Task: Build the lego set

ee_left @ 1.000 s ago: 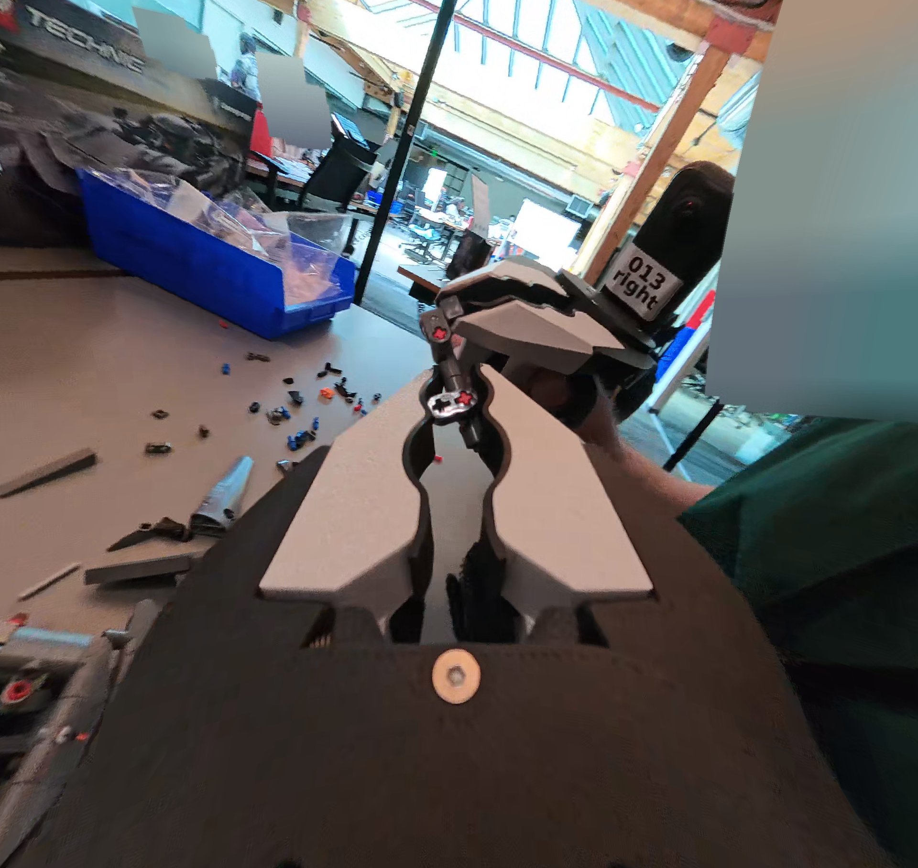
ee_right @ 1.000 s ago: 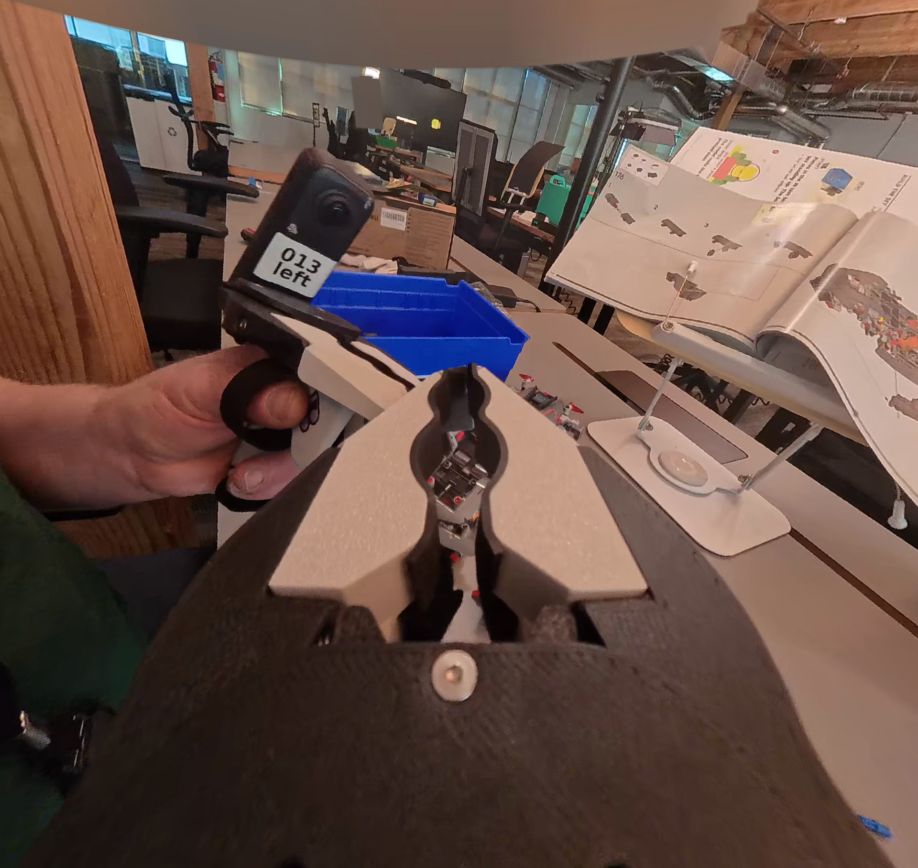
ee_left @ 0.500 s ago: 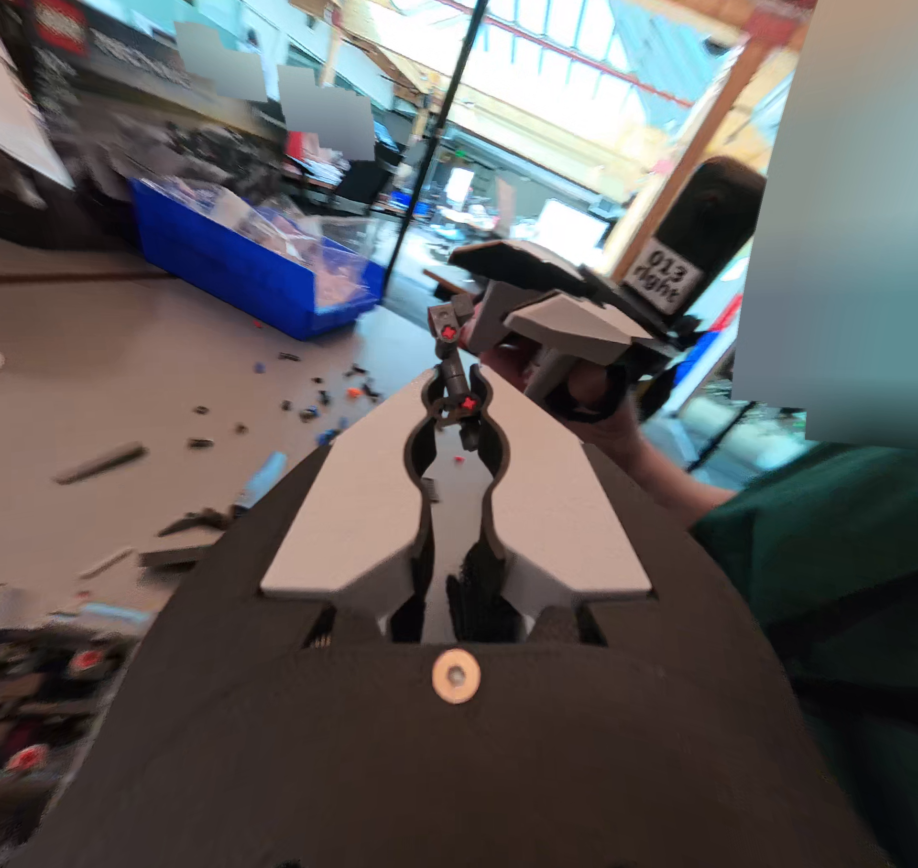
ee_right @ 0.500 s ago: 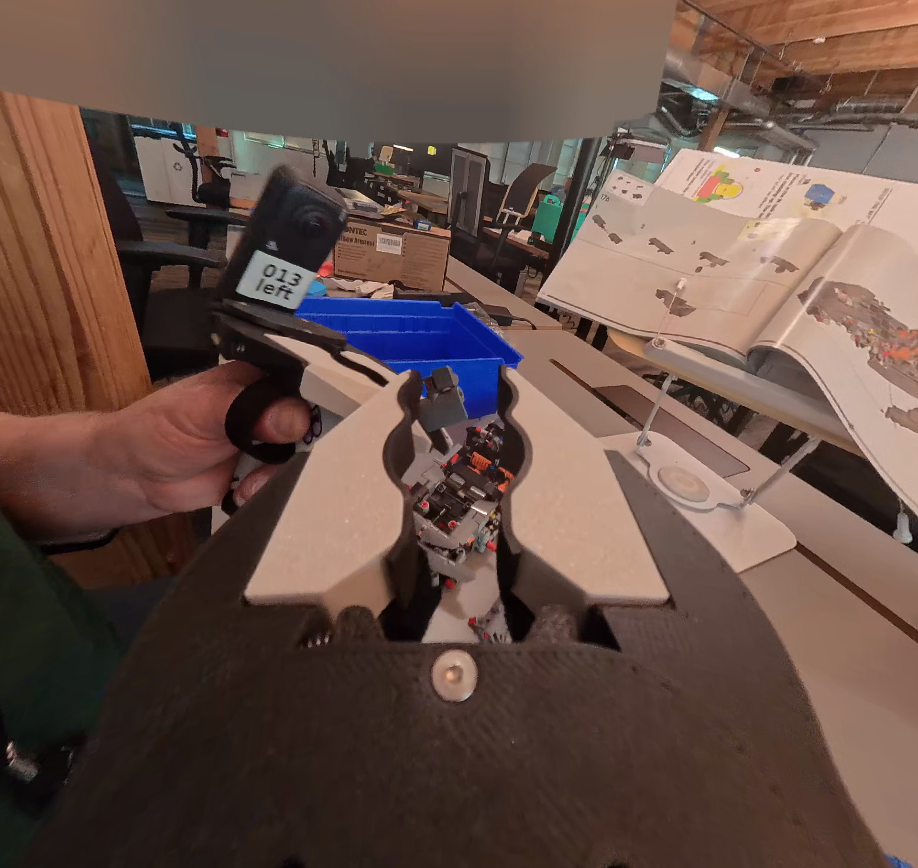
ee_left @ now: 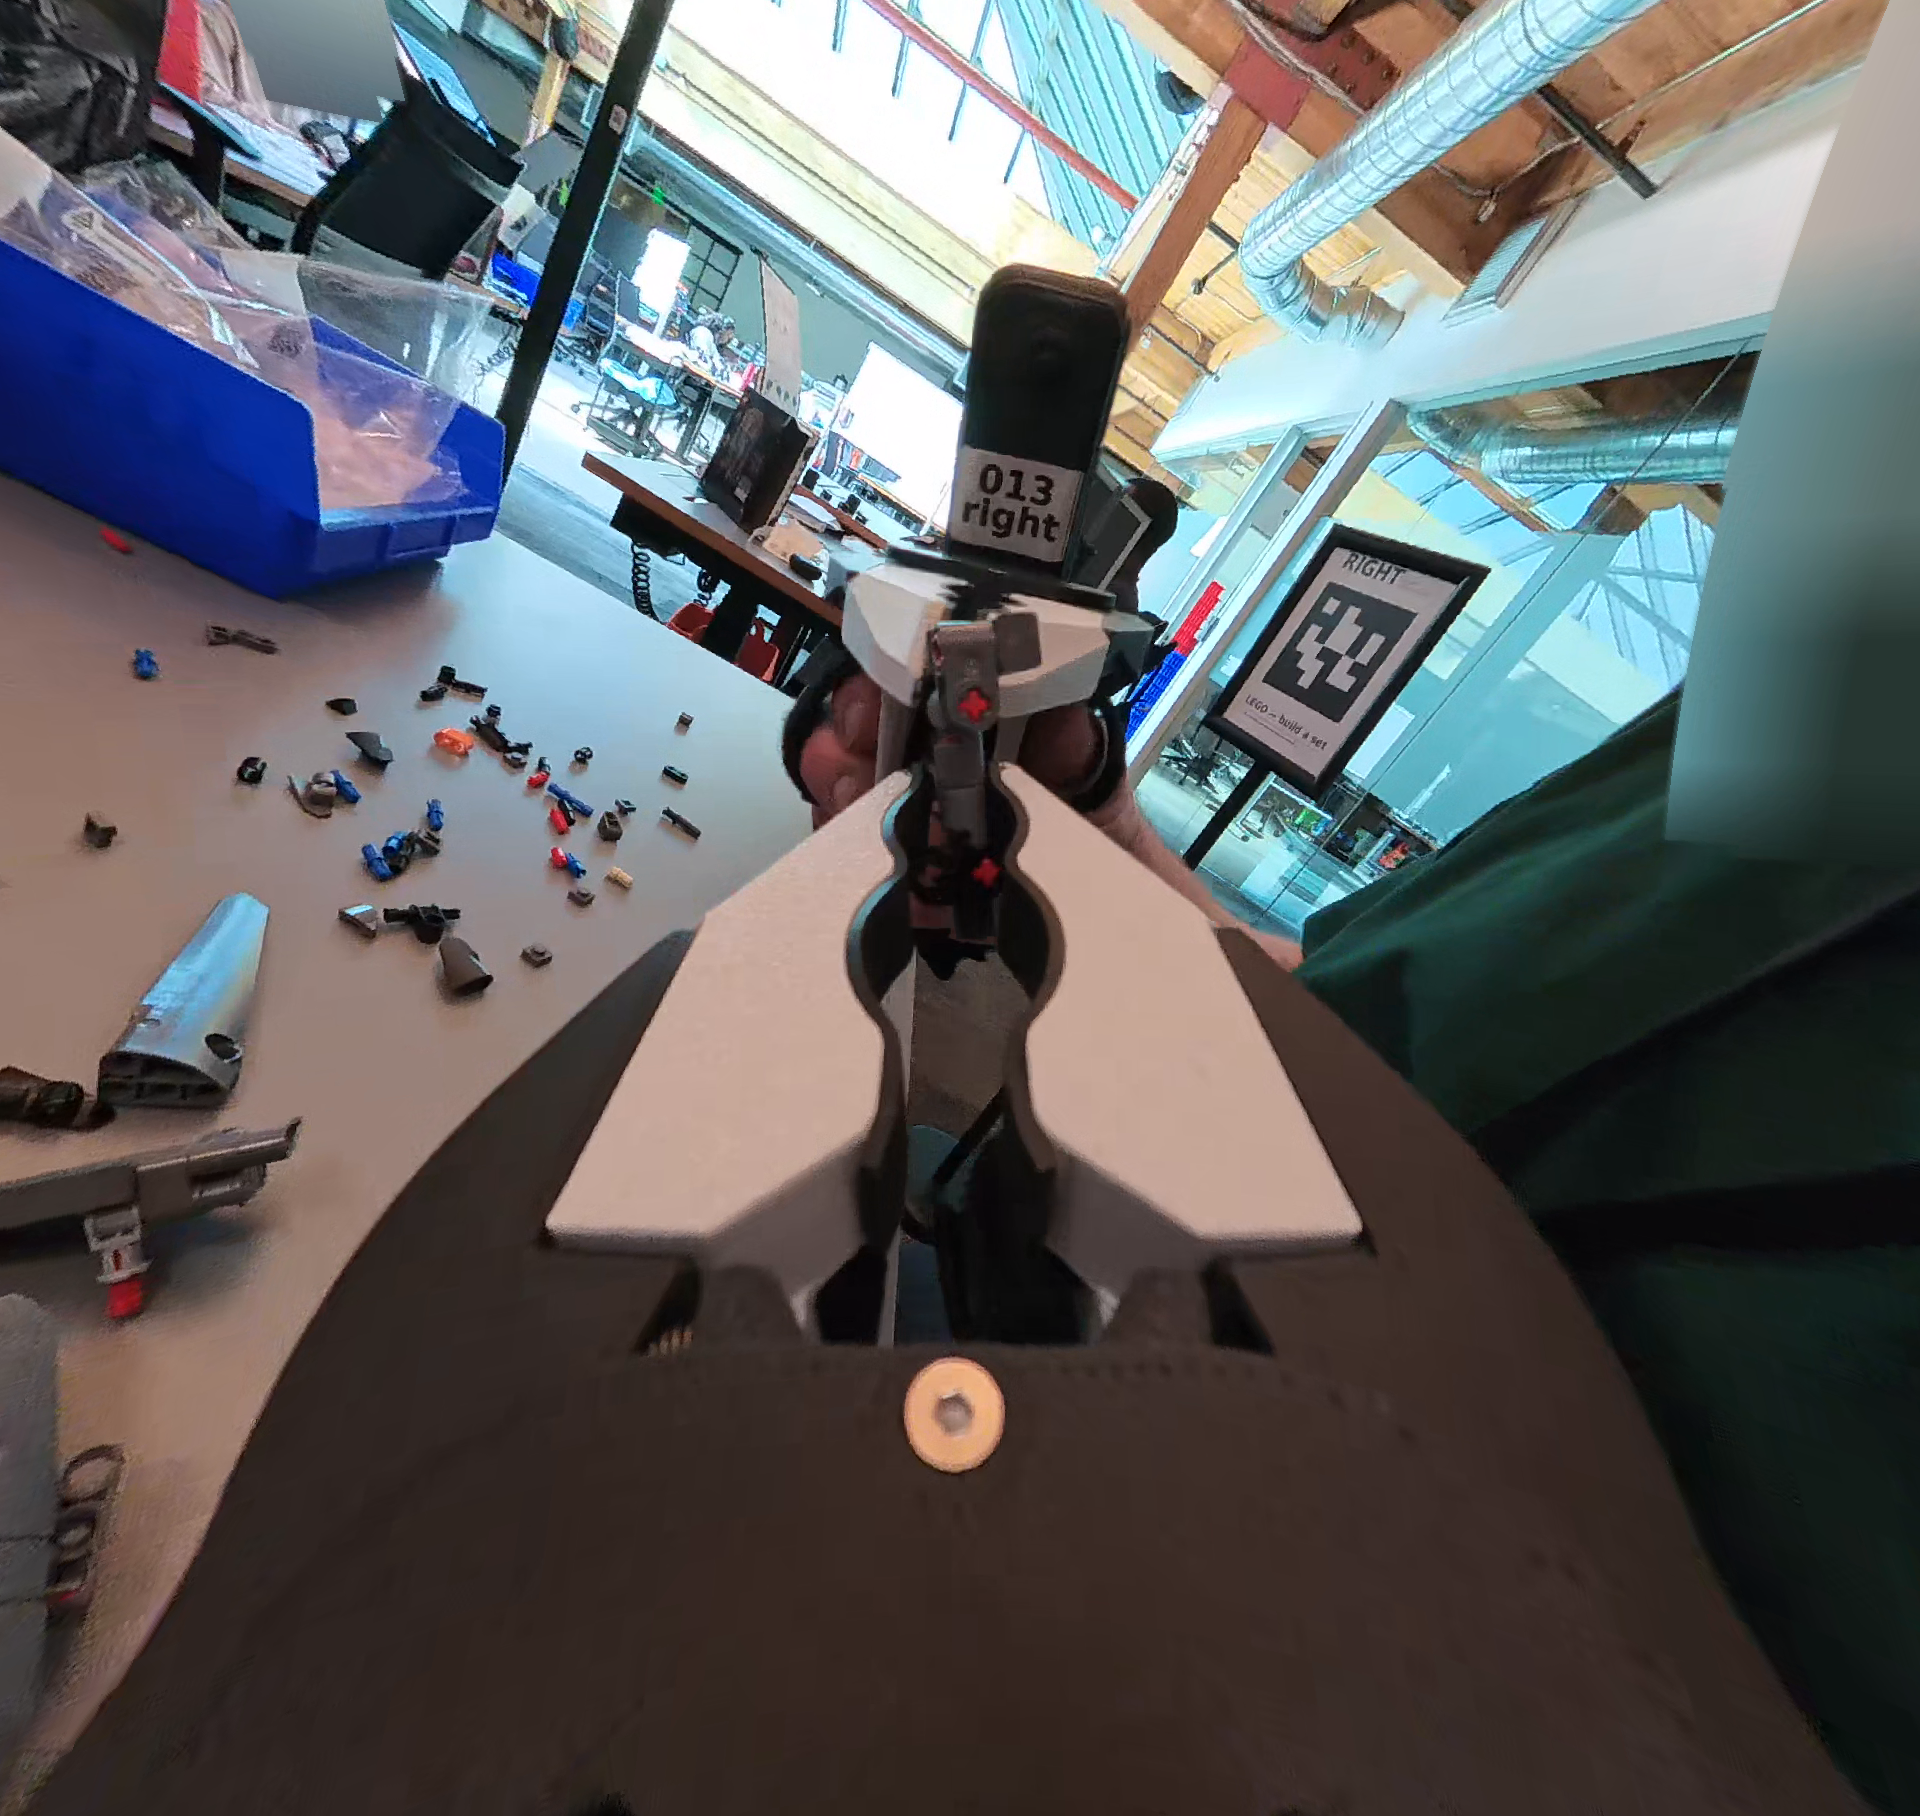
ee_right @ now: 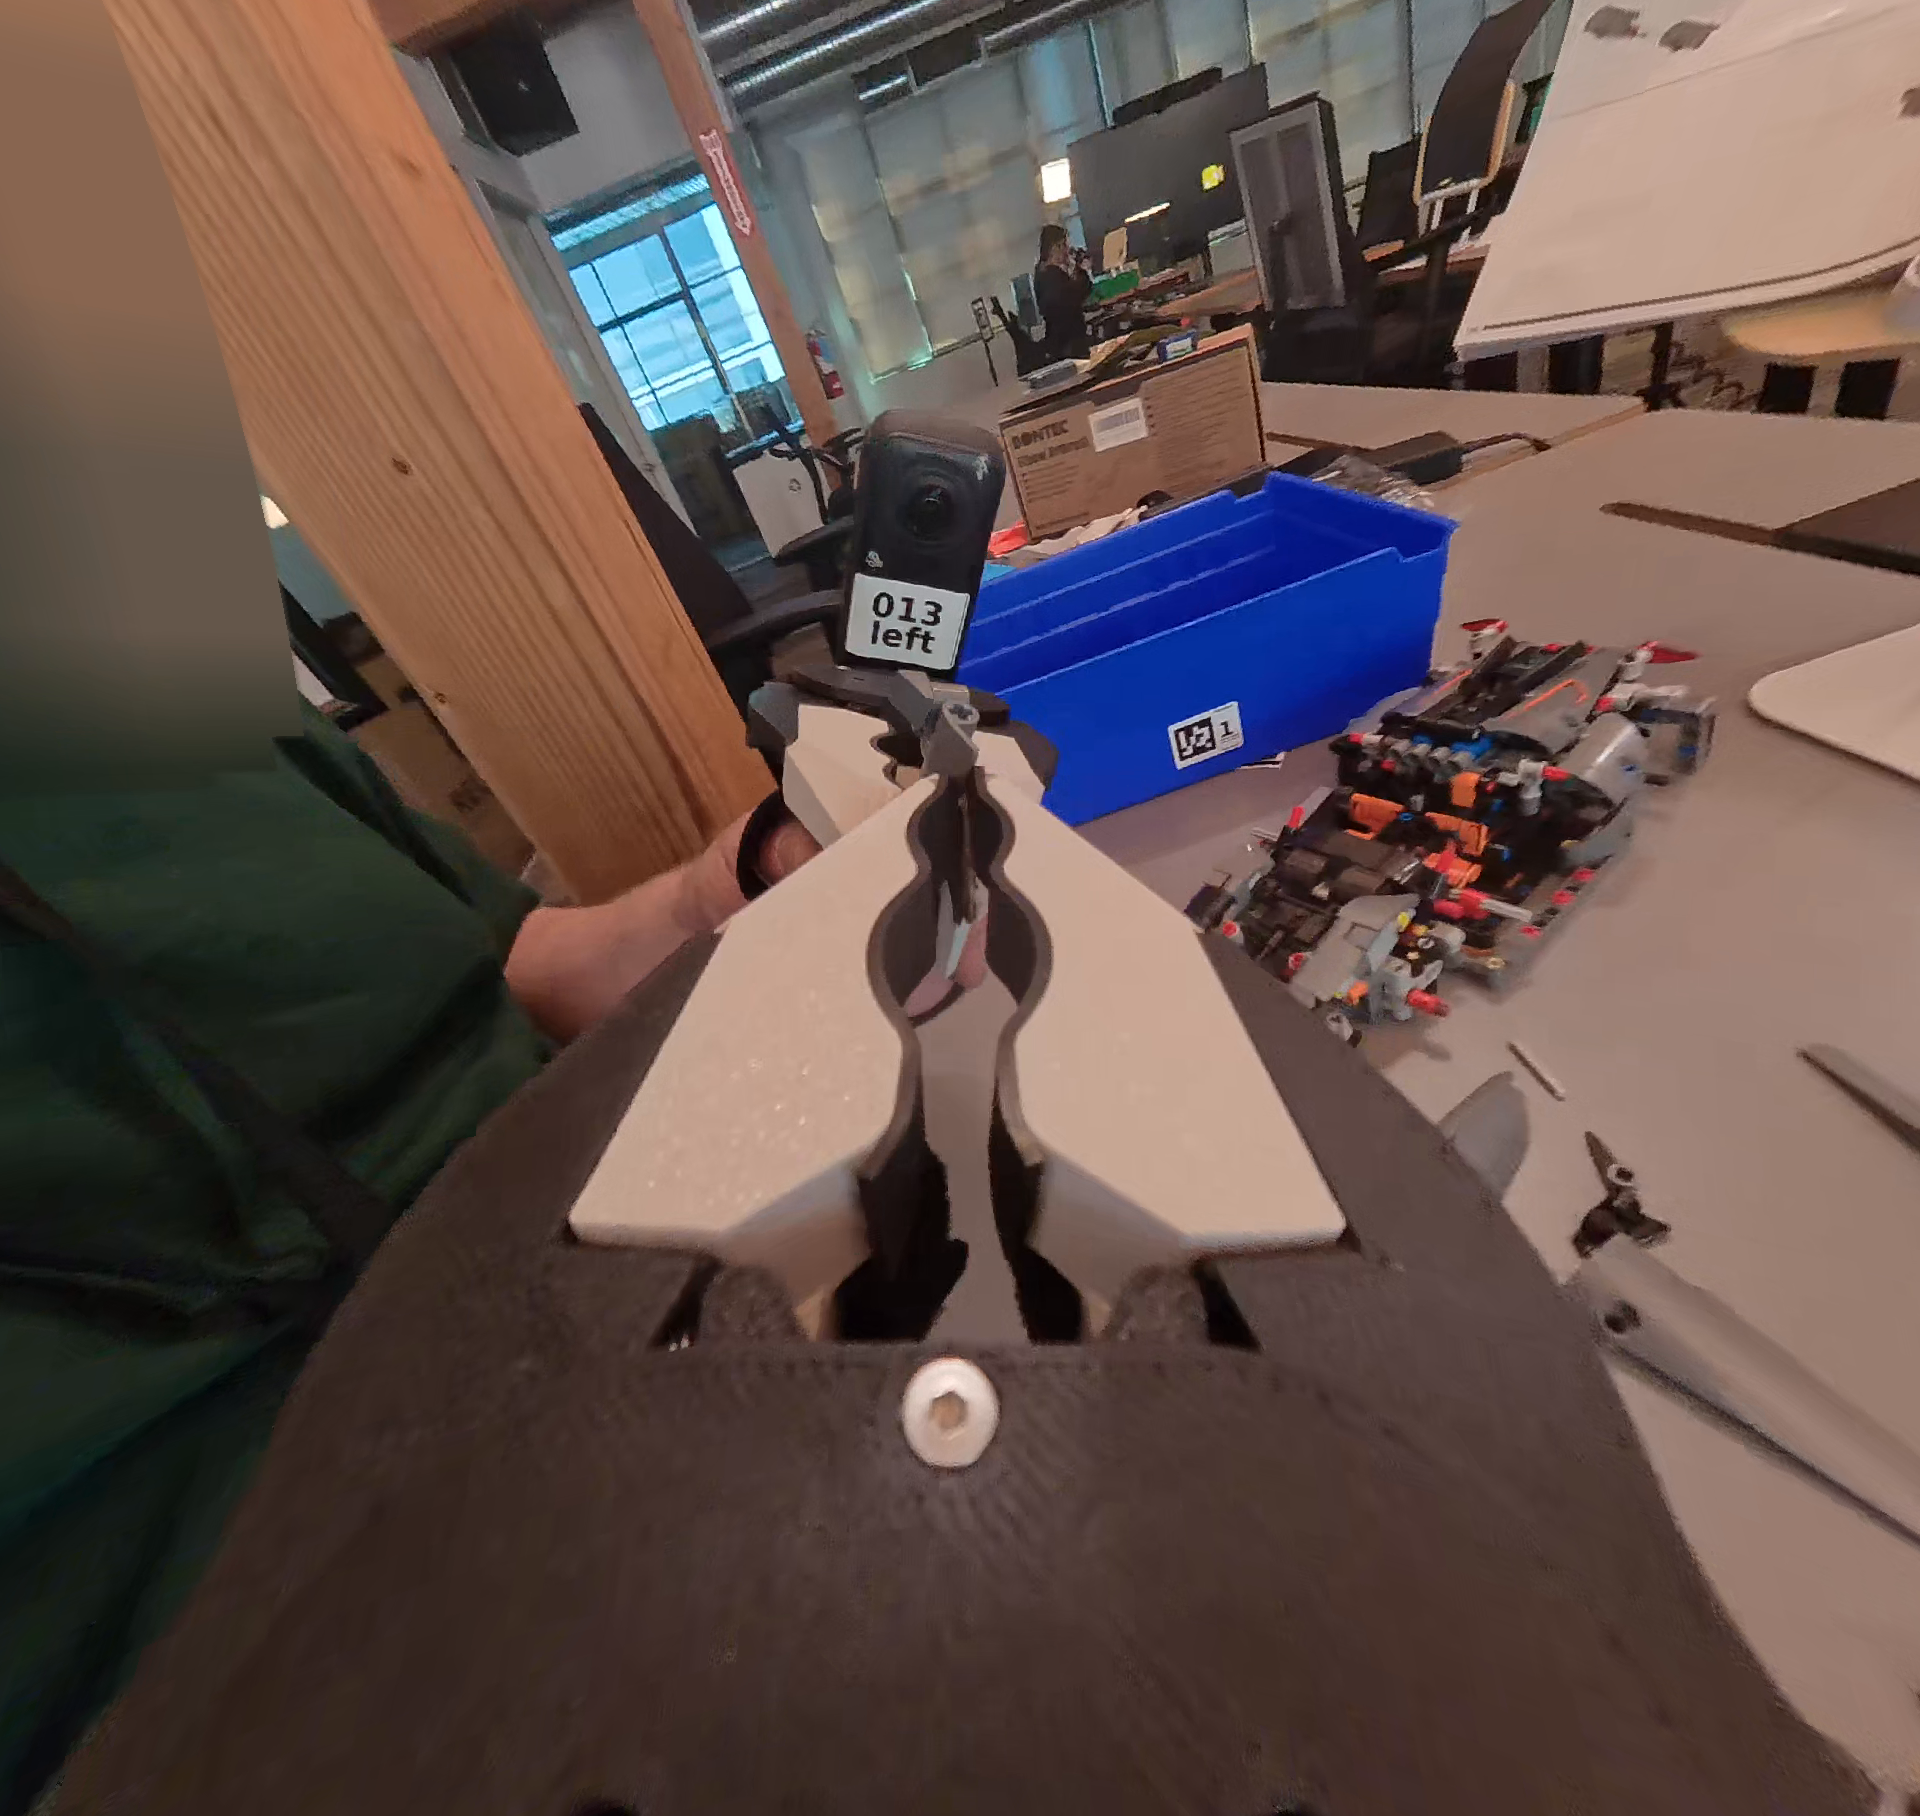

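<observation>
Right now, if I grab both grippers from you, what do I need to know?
Left gripper: shut on the small grey piece.
Right gripper: shut on its other end, it seems.
The half-built car lies on the table by the blue bin; loose parts lie scattered.
Done: much of the car. Left: fit this piece and the loose parts.

blue bin (ee_right: pixel 1226 623) — grey table (ee_left: pixel 312 831)

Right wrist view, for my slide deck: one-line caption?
Right gripper fingers pinch a small grey lego piece facing the left gripper, beside the half-built model.
</observation>
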A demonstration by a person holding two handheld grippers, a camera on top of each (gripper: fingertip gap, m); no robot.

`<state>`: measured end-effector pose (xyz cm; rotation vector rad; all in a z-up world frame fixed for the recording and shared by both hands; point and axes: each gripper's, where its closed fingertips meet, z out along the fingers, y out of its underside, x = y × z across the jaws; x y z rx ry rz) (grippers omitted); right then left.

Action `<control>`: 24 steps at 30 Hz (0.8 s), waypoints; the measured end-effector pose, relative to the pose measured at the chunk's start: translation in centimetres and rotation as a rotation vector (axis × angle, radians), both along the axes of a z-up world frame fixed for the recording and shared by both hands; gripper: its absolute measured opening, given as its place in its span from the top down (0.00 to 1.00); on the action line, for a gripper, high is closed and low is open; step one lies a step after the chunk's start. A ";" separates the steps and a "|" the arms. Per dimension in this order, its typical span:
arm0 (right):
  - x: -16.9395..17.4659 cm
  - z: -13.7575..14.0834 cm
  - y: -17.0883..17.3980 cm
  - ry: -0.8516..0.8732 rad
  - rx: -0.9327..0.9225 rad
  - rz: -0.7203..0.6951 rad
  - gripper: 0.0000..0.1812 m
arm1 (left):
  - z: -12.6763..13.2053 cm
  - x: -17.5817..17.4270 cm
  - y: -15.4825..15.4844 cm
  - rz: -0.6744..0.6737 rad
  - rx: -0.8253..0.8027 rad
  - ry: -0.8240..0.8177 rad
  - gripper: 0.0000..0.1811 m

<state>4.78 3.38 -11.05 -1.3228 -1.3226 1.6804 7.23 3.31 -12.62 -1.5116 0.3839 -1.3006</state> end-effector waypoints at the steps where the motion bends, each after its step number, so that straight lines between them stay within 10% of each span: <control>1: 0.0 -0.4 0.1 -0.015 -0.018 -0.004 1.00 | -0.3 -0.1 0.2 0.012 -0.012 0.002 0.96; 15: 0.0 -3.3 1.7 -0.022 -0.128 -0.051 1.00 | -2.7 -0.7 1.0 0.024 -0.080 -0.003 0.96; 18: -0.4 -3.0 1.5 0.001 -0.213 0.003 0.85 | -2.6 -0.3 0.4 -0.020 -0.078 -0.001 0.96; 24: -1.8 -2.8 0.3 0.024 -0.196 0.107 0.98 | -3.2 -1.3 0.9 0.043 -0.106 -0.006 0.95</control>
